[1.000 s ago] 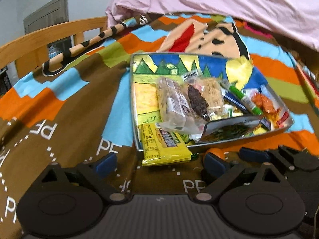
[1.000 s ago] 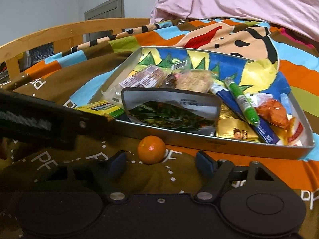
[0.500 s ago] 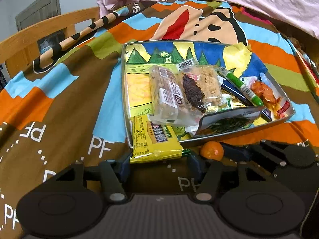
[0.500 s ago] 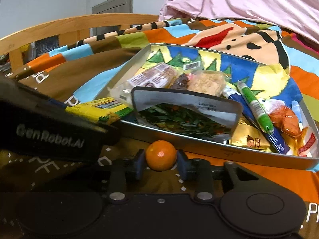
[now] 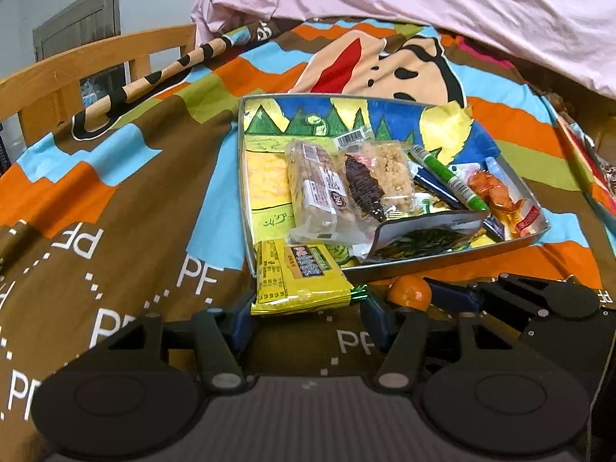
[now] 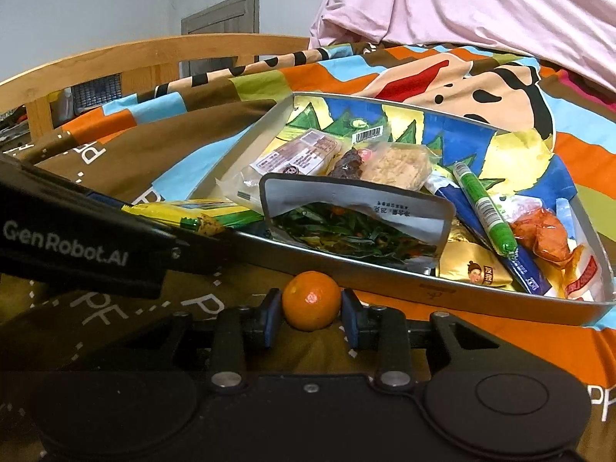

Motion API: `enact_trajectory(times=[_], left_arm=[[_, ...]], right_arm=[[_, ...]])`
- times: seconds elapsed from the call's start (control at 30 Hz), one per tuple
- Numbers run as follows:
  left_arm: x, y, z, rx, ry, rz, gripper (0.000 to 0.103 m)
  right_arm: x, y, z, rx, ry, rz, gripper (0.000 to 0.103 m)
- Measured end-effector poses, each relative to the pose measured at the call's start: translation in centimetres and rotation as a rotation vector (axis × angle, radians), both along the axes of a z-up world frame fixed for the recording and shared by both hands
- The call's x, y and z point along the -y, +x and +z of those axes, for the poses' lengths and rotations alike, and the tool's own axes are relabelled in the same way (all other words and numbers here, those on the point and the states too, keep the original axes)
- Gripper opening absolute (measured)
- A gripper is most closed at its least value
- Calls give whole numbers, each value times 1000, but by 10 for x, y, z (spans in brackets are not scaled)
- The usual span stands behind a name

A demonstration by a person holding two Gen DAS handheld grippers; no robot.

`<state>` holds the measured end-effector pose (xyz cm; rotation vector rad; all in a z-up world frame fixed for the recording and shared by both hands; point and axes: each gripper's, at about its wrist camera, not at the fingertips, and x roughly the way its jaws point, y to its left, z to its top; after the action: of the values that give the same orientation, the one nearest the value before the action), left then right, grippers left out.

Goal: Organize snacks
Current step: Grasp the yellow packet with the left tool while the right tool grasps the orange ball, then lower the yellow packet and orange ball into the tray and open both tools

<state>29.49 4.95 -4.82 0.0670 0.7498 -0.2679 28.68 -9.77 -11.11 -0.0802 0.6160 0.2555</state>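
Right wrist view: right claw (image 6: 312, 308) pinches one orange (image 6: 311, 300); left claw (image 5: 304, 317), marked "GenRobot.AI", clamps one yellow packet (image 5: 296, 281) overhanging the single tray (image 5: 442, 263).

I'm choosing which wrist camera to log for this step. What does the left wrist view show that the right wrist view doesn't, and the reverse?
Only the left wrist view shows the left gripper closed around the near end of the yellow snack packet, whose printed top faces the camera.

Only the right wrist view shows the right gripper with its pads pressed against both sides of the small orange, plus a gold packet behind the seaweed pouch.

Both show the metal tray, the green tube and the orange.
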Motion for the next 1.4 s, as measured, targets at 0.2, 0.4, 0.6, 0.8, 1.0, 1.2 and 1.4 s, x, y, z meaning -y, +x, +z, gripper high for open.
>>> enact_trajectory(times=[0.2, 0.4, 0.6, 0.8, 1.0, 1.2, 1.4], left_arm=[[-6, -12, 2, 35, -21, -6, 62], [-8, -21, 9, 89, -29, -9, 62], [-10, -33, 18, 141, -43, -8, 62], [-13, -38, 29, 165, -68, -1, 62], [-17, -26, 45, 200, -103, 25, 62], [-20, 5, 59, 225, -153, 61, 62], [0, 46, 71, 266, -170, 37, 62]], right_arm=[[7, -13, 9, 36, -3, 3, 35], [12, -24, 23, 76, 0, 5, 35], [13, -34, 38, 122, -5, 18, 35], [13, -36, 50, 157, 4, 23, 35], [16, -28, 66, 210, 8, 18, 35], [28, -2, 76, 241, 8, -22, 35], [52, 43, 77, 224, -11, -85, 35]])
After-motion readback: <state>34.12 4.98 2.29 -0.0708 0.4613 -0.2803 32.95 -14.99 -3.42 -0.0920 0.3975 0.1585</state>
